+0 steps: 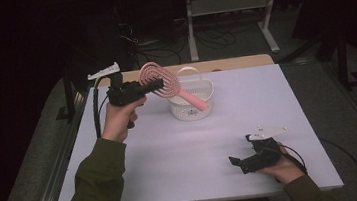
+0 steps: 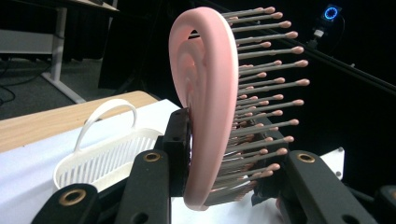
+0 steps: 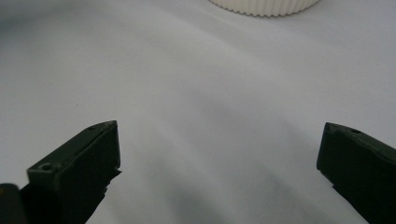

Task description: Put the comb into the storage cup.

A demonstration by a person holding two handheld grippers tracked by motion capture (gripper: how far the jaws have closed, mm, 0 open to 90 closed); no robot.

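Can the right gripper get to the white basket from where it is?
Probably yes. The right gripper rests with its jaws open near the table's front edge, and only bare table lies between it and the white basket. The person would have to reach forward.

— What are you counting on the table?

— I'm seeing one pink hairbrush (image 1: 162,80), one white basket (image 1: 193,106), and two grippers: a left gripper (image 1: 157,85) and a right gripper (image 1: 237,162).

— Anything else?

— I'm counting one table (image 1: 186,150), nothing more.
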